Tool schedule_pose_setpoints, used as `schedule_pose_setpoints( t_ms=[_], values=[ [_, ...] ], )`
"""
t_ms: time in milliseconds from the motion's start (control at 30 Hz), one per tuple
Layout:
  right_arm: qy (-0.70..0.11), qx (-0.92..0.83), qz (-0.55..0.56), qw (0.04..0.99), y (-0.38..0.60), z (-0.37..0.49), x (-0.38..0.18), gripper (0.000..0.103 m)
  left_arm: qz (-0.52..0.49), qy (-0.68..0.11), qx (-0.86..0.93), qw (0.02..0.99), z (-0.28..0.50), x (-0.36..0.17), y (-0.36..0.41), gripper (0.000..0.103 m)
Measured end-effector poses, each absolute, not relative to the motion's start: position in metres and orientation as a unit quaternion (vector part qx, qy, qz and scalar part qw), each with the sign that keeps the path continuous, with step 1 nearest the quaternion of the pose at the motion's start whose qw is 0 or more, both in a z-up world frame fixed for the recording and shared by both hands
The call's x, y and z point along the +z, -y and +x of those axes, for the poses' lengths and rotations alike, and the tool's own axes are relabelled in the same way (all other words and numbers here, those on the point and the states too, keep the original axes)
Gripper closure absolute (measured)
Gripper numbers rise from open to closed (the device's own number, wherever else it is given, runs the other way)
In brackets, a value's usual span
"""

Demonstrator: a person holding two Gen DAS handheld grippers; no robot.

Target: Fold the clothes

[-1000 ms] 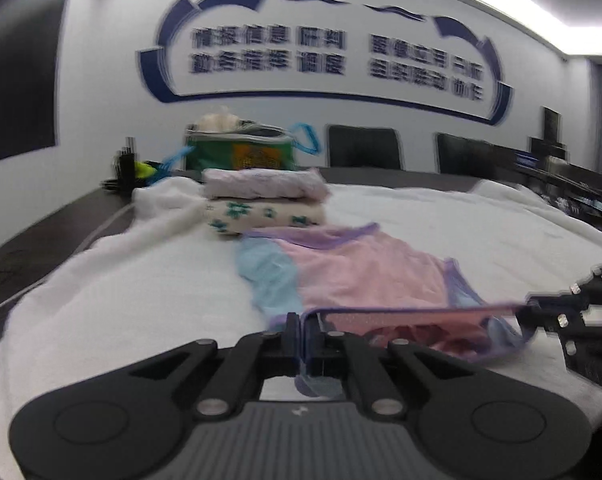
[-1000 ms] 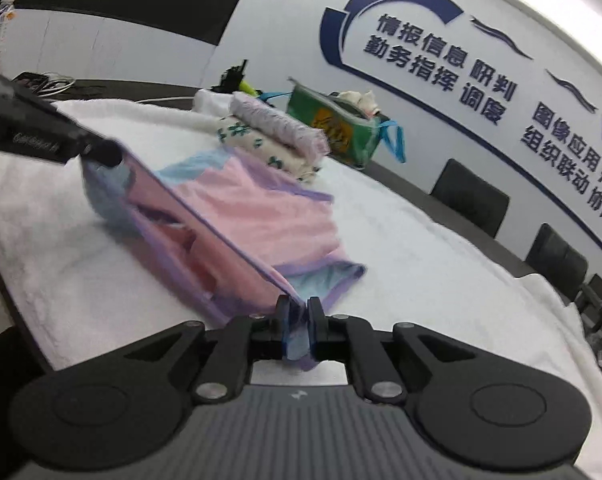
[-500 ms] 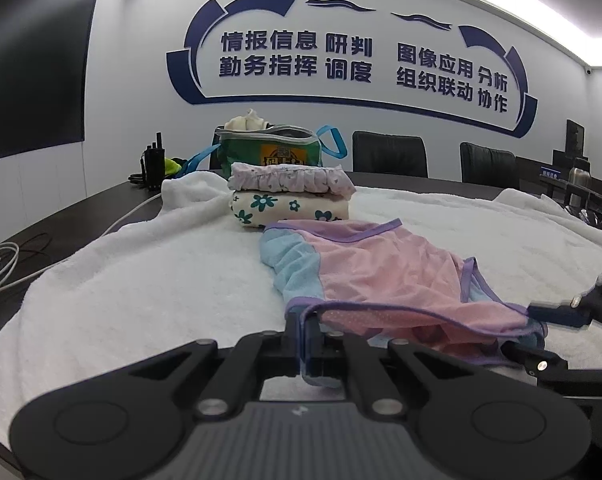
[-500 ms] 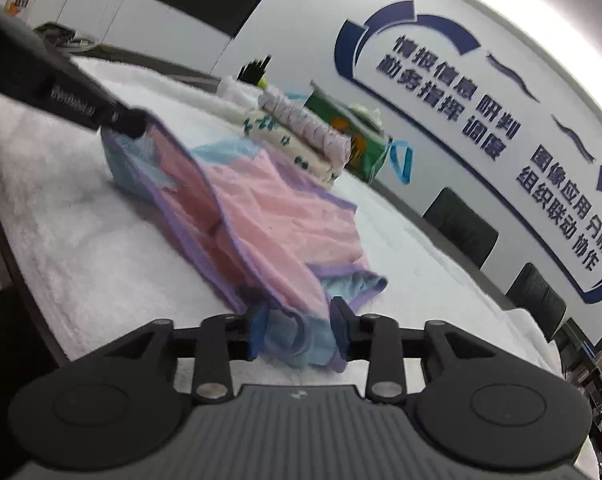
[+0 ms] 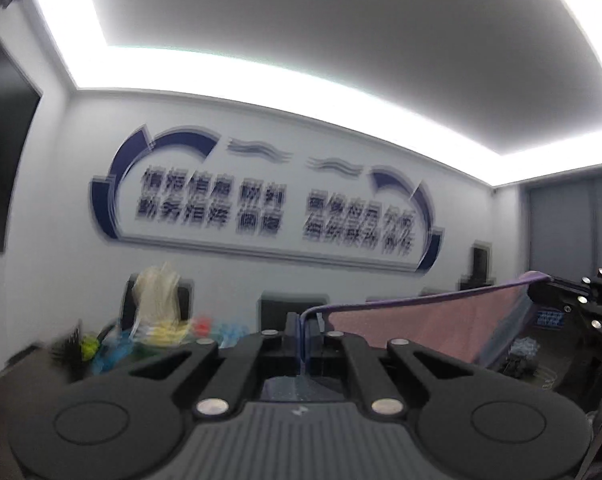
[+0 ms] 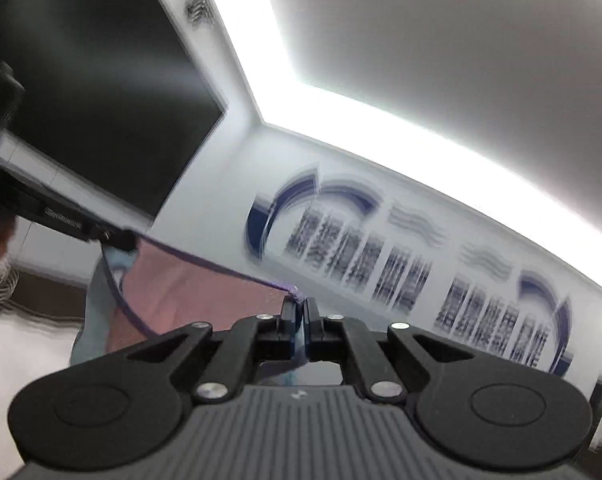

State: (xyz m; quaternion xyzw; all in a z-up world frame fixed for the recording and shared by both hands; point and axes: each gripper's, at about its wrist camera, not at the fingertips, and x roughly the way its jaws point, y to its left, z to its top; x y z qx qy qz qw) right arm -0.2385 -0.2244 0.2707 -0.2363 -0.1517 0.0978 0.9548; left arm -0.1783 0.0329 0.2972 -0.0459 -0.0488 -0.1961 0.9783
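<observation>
Holding the soft, light pink garment [image 5: 429,326] up by its purple edge, the left gripper [image 5: 304,330] and right gripper [image 6: 299,314] are both pinching tight.

Counted two grippers: left gripper [image 5: 303,330] and right gripper [image 6: 299,316], each pinching the purple hem. One pink garment [image 5: 433,326] strung between them. One blue wall sign [image 5: 269,208]. One dark screen [image 6: 101,92]. One lit ceiling strip [image 5: 261,80]. Chairs too blurred to count.
</observation>
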Motion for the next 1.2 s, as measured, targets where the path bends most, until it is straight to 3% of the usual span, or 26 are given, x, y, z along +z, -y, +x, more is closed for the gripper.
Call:
schedule_pose_setpoints(
  t_ms=[100,233,433,500,600,800,900,967,1100,1200],
  values=[
    [0.203,0.076,-0.228,0.949,0.230,-0.247,0.329,0.100,-0.031,0.087,-0.215,0.972,-0.184,0.364,-0.031,0.102],
    [0.200,0.045,-0.228,0.952,0.234,-0.219,0.380,0.100,-0.006,0.060,-0.225,0.972,-0.153,0.409,-0.025,0.102],
    [0.089,0.033,-0.240,0.966,0.241,-0.102,0.363,0.100,0.027,-0.018,-0.171,0.985,-0.041,0.367,0.020,0.102],
    [0.056,0.009,-0.250,0.966,0.242,-0.052,0.339,0.100,0.027,-0.033,-0.152,0.987,0.001,0.344,0.036,0.102],
    [0.047,-0.031,-0.255,0.965,0.244,-0.005,0.321,0.100,0.016,-0.024,-0.138,0.990,0.030,0.349,0.054,0.102],
    [0.170,-0.060,-0.224,0.958,0.251,-0.058,0.376,0.100,0.013,0.149,-0.152,0.977,-0.062,0.423,0.054,0.102],
    [0.203,-0.051,-0.242,0.948,0.253,-0.099,0.379,0.100,0.009,0.093,-0.169,0.981,-0.076,0.357,0.043,0.102],
    [0.182,-0.029,-0.256,0.949,0.253,-0.117,0.361,0.100,0.007,0.052,-0.180,0.982,-0.084,0.310,0.035,0.102],
    [0.071,0.031,-0.294,0.953,0.247,-0.139,0.284,0.100,0.001,-0.031,-0.202,0.979,-0.099,0.217,0.019,0.102],
    [-0.072,0.113,-0.306,0.943,0.241,-0.150,0.208,0.100,-0.003,-0.093,-0.218,0.972,-0.111,0.148,0.007,0.102]
  ],
)
